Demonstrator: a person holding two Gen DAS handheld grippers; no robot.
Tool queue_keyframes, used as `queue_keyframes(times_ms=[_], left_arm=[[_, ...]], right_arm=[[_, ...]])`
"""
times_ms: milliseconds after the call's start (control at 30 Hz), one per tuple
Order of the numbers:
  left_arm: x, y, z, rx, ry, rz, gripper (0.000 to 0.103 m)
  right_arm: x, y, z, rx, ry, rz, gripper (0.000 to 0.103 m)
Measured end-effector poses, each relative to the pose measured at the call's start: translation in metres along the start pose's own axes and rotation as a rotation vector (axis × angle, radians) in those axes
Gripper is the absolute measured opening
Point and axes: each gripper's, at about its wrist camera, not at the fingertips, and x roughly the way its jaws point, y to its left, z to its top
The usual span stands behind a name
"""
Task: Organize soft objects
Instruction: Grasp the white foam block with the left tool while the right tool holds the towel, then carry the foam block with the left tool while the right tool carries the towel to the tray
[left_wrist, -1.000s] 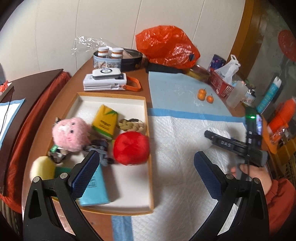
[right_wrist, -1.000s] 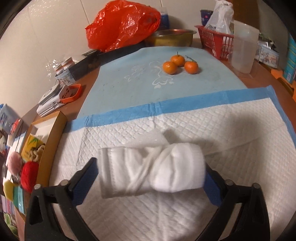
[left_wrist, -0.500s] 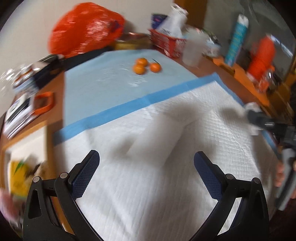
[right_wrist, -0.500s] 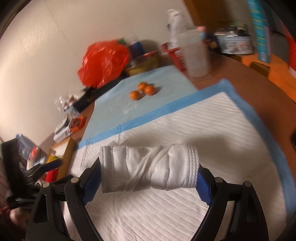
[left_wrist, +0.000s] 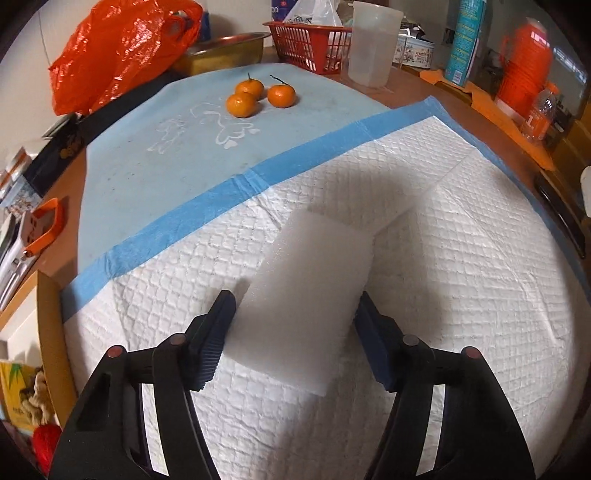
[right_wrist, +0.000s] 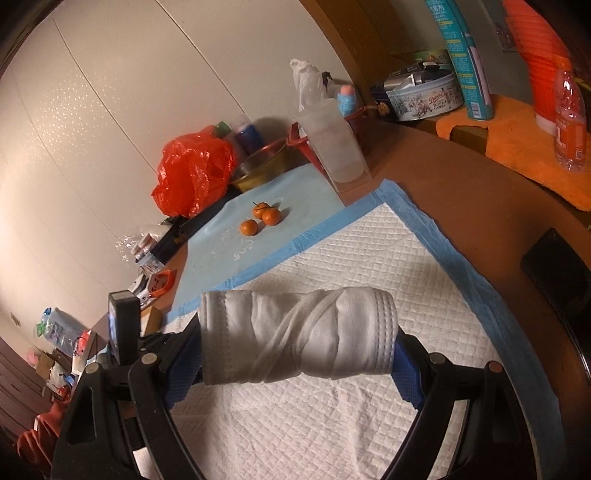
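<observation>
White foam block (left_wrist: 310, 291), flat on quilted pad (left_wrist: 461, 295) mid-desk, between closing left claw (left_wrist: 293, 341), tilted downward. Rolled white cloth (right_wrist: 295, 334), strap-wrapped, clamped endwise in wide right claw (right_wrist: 295, 363), raised above pad.

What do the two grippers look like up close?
Both match: the left gripper and right gripper have black angular plastic linkages with round reddish rivets and dark blue ribbed fingers. No cables or markings are visible.
</observation>
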Motion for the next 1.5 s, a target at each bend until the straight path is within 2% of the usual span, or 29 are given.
queue_keyframes(times_ms=[100,233,467,567,700,833,1100,1500], left_arm=[[-0.010,-0.002,-0.008,-0.023,-0.023,0.028,0.064],[-0.042,-0.007,-0.016,-0.093,-0.097,0.063,0.064],[-0.124,-0.009,-0.026,-0.223,-0.263,0.105,0.064],[-0.161,-0.006,-0.031,-0.258,-0.338,0.137,0.064],[-0.203,-0.002,-0.041,-0.288,-0.426,0.169,0.064],[-0.229,0.006,-0.046,-0.309,-0.473,0.214,0.064],[-0.269,0.016,-0.063,-0.326,-0.544,0.257,0.064],[-0.303,0.031,-0.094,-0.359,-0.584,0.304,0.064]], right_arm=[[-0.004,0.008,-0.004,-0.014,-0.009,0.013,0.087],[-0.009,0.027,-0.010,-0.079,-0.035,-0.009,0.087],[-0.009,0.057,-0.022,-0.170,-0.071,-0.053,0.087],[-0.020,0.073,-0.023,-0.235,-0.135,-0.071,0.087],[-0.043,0.095,-0.019,-0.296,-0.218,-0.050,0.087],[-0.063,0.114,-0.014,-0.330,-0.276,-0.026,0.087],[-0.101,0.148,-0.005,-0.374,-0.393,0.037,0.087],[-0.104,0.176,-0.015,-0.407,-0.403,0.092,0.087]])
